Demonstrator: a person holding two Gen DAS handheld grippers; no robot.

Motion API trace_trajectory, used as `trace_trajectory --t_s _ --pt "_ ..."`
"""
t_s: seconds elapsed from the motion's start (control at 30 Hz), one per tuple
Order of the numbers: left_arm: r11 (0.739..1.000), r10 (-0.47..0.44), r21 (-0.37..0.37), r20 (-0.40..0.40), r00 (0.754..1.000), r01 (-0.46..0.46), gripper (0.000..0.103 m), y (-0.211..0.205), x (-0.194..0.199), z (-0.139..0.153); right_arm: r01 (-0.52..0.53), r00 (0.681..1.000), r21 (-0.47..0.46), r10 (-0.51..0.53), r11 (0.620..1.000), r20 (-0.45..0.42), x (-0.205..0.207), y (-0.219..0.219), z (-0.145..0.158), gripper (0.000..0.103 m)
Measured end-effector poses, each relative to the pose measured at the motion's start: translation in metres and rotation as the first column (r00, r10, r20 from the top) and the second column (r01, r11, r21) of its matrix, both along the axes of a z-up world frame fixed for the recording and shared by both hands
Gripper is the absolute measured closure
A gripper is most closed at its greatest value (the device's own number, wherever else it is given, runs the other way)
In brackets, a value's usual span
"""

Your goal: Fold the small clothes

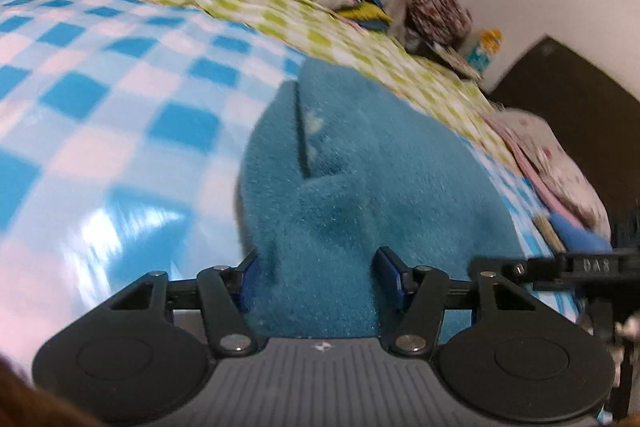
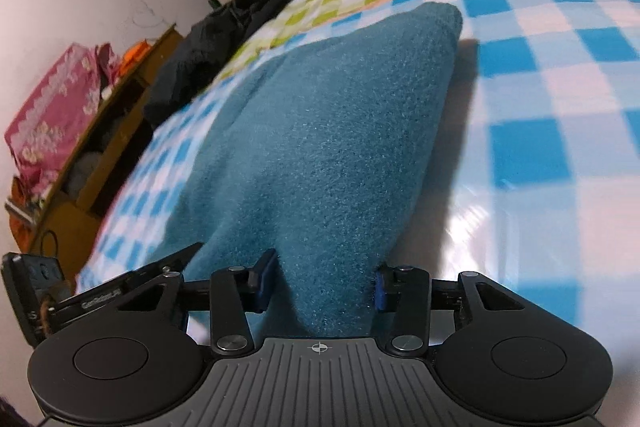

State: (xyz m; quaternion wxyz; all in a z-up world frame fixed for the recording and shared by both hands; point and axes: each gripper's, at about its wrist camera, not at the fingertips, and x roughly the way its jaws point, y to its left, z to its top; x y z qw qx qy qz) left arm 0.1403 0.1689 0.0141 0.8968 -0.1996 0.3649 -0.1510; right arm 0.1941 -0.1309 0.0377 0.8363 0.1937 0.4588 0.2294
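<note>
Bunching between both sets of jaws, the teal fleece garment seems clamped by the left gripper and right gripper, probably to carry a fold across the blue checked sheet.

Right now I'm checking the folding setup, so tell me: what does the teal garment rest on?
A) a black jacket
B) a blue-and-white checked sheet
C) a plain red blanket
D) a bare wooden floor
B: the teal garment lies directly on the blue-and-white checked sheet, which shows around it in both wrist views.
</note>
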Motion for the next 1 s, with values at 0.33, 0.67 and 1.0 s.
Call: trace_trajectory --t_s 0.33,0.67,1.0 --pt "0.994 -0.092 0.056 -0.048 0.995 0.094 0.041 -0.065 -0.096 0.001 -0.009 1.0 -0.139 0.006 0.99 -0.021 -0.091 -0.051 0.005 0.055" --pt "0.981 0.009 0.19 0.143 0.99 -0.037 0.042 -0.055 -0.107 0.056 0.053 0.986 -0.258 -0.011 0.965 0.164 -0.129 -0.065 0.043 0.053" --pt "0.919 0.032 0.376 0.234 0.972 -0.121 0.047 -0.108 0.015 0.045 0.103 0.965 -0.212 -0.046 0.972 0.258 -0.092 -0.041 0.041 0.053"
